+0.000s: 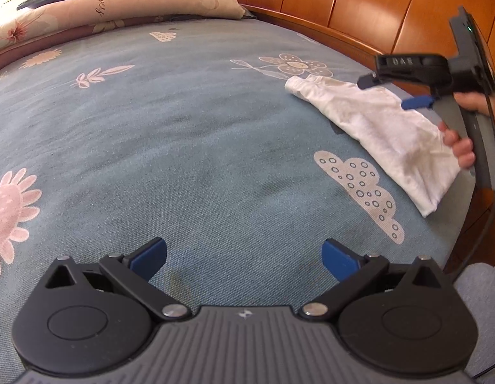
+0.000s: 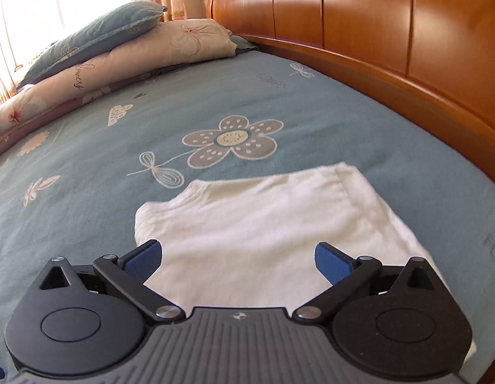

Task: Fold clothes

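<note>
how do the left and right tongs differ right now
The left tongs point at bare blue bedsheet, away from the garment; the right tongs hang over the folded white garment. Both stand wide open and hold nothing.

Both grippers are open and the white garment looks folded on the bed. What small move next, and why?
Probably draw the right gripper back. It is open over the white garment, which lies flat and folded on the bedsheet. The left gripper is open too, over bare sheet.
</note>
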`<state>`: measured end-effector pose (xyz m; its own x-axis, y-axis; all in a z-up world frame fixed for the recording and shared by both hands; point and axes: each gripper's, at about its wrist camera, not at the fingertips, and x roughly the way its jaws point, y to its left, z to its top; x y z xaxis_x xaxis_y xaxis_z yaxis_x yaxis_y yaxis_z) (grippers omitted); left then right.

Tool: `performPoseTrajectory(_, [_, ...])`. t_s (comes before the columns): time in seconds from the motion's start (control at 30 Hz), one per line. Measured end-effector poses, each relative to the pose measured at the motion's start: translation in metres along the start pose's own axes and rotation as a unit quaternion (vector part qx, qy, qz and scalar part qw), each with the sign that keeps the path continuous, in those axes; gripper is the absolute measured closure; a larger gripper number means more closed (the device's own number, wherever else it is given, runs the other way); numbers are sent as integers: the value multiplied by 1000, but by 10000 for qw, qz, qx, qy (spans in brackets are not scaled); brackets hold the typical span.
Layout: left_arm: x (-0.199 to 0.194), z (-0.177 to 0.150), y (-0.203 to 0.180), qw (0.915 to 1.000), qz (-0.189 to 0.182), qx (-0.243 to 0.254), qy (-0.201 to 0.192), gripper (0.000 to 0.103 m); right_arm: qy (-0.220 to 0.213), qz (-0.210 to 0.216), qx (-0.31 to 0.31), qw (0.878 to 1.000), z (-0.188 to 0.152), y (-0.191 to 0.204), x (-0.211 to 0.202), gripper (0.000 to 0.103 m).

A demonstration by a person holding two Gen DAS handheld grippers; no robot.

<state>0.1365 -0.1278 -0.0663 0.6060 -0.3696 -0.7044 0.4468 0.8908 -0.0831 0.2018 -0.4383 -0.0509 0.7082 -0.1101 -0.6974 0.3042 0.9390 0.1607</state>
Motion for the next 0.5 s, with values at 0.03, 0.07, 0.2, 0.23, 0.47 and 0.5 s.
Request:
performPoseTrajectory(0.03, [-2,0,0,10000,9,-11,-43,1,31,-98,66,9999,-13,-1,-6,0])
performPoseTrajectory(0.07, [-5,1,-1,10000,17,-21,-87,1,38,-219,75,9997,-26,0,-10,0])
performPoseTrajectory(0.2, [-23,3,-7,9991,146,122,-376,1,-108,-665,-83,9977,-74,9,-28,0])
performPoseTrajectory(0.23, [-28,3,-9,9986,199,173,-452,1,-169,-736,-124,9971,-83,11,-33,0])
performPoseTrajectory(0.47, [-56,5,-25,9965,155,383,-731,1,30,-625,-273,9977,-120,23,-71,0])
performPoseTrajectory(0.5, [-60,5,-28,9956,196,408,-817,1,12,-561,-224,9982,-123,23,-79,0])
